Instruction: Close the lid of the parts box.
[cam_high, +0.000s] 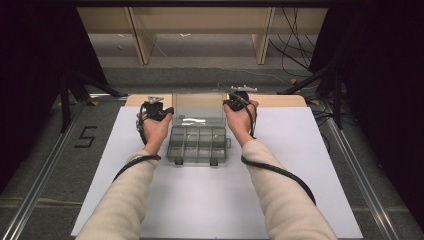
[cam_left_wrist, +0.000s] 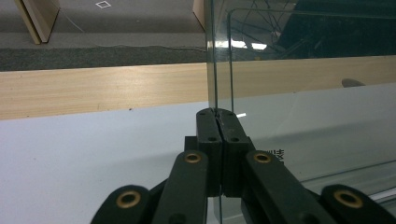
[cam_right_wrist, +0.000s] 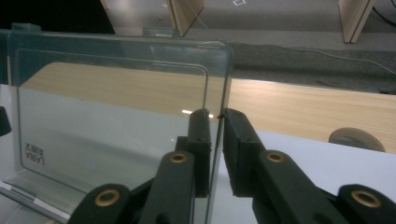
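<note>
On white mat (cam_high: 200, 200), clear organizer box (cam_high: 198, 145) sits mid-table, lid (cam_high: 198, 106) standing upright. Left gripper (cam_left_wrist: 218, 122) pinching lid's left edge tight. Right gripper (cam_right_wrist: 215, 122) at lid's right edge, jaws slightly apart, edge between them. Wooden strip (cam_high: 280, 100) behind box, cables (cam_high: 292, 55) beyond.

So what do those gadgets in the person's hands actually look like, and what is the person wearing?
Each hand holds a black gadget: the left gripper and the right gripper. Up close, each has two flat black jaws on black link arms with brass-coloured rivets. A black cable trails from each along the forearm. The sleeves are cream-coloured.
</note>
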